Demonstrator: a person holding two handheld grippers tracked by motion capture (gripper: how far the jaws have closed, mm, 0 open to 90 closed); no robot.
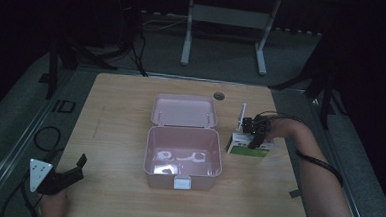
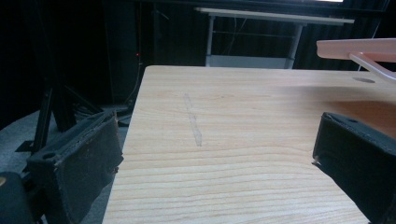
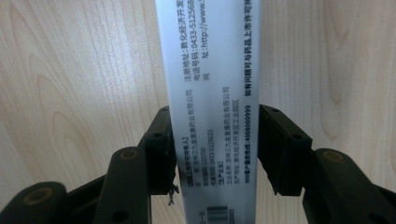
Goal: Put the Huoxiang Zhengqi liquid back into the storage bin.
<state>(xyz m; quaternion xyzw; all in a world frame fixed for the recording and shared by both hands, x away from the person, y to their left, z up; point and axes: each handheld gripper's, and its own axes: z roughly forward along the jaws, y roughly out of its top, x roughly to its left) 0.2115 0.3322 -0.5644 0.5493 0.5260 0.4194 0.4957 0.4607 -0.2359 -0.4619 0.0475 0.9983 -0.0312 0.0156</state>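
Note:
A white carton with a green side (image 1: pixel 241 144) rests on the wooden table (image 1: pixel 121 109) just right of an open pink box (image 1: pixel 151 159). My right gripper (image 1: pixel 255 140) comes down on the carton from above. In the right gripper view its jaws press both long sides of the white printed carton (image 3: pixel 210 70), so my right gripper (image 3: pixel 215 149) is shut on it. The left gripper (image 1: pixel 75 170) lies at the table's near left corner, open and holding nothing; the left gripper view shows bare wood between its jaws (image 2: pixel 215 158).
The pink box's lid (image 1: pixel 183 110) lies flat behind it, and its edge (image 2: pixel 359 49) juts into the left gripper view. Pale items (image 1: pixel 178 160) lie inside the box. A thin white strip (image 1: pixel 241 116) stands behind the carton. A grommet hole (image 1: pixel 218 96) sits near the far edge.

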